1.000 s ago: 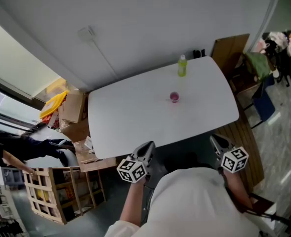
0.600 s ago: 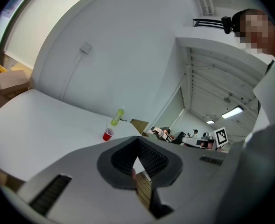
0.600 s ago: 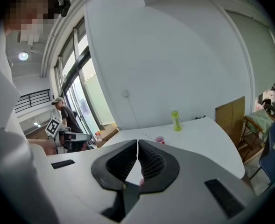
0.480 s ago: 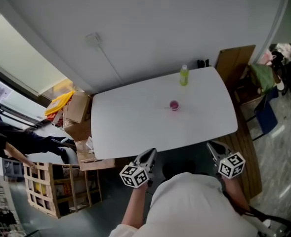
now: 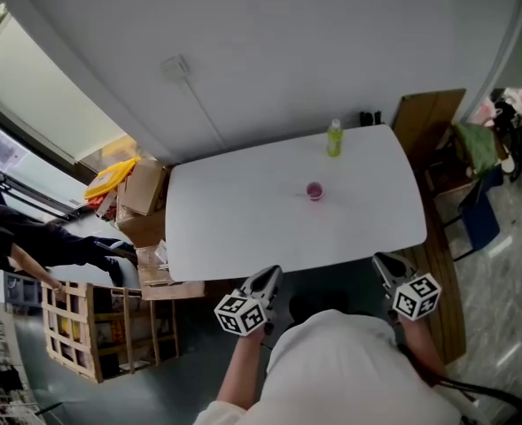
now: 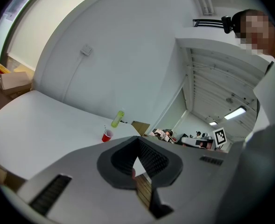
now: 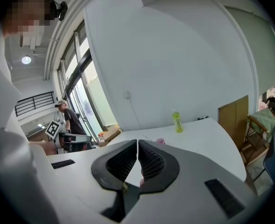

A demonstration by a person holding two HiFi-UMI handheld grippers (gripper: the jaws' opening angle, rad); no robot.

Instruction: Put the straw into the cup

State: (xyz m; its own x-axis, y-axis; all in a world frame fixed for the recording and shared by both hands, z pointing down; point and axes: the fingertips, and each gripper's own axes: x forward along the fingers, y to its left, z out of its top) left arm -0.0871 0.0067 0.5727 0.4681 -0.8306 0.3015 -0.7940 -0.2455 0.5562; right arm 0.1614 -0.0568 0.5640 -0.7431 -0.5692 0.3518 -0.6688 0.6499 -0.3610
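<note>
A small red cup (image 5: 314, 190) stands near the middle of the white table (image 5: 234, 228), also visible in the left gripper view (image 6: 107, 136) and peeking over a jaw in the right gripper view (image 7: 159, 141). A thin pale straw (image 5: 300, 193) seems to lie on the table just left of the cup. It is too faint to be sure. My left gripper (image 5: 268, 277) and right gripper (image 5: 382, 261) hover at the table's near edge, well short of the cup. Both are shut with nothing in them: the left gripper (image 6: 138, 139) and the right gripper (image 7: 137, 141) each have jaws touching at the tip.
A green bottle (image 5: 334, 137) stands at the table's far edge by the wall. Cardboard boxes (image 5: 141, 189) and a wooden crate (image 5: 74, 326) sit on the floor to the left, near a person (image 5: 30, 246). A wooden board (image 5: 429, 118) and a loaded chair (image 5: 486, 153) are on the right.
The head view has shifted a little, so the table sits slightly lower in frame. Both grippers stay shut at the near edge. Nothing on the table has moved.
</note>
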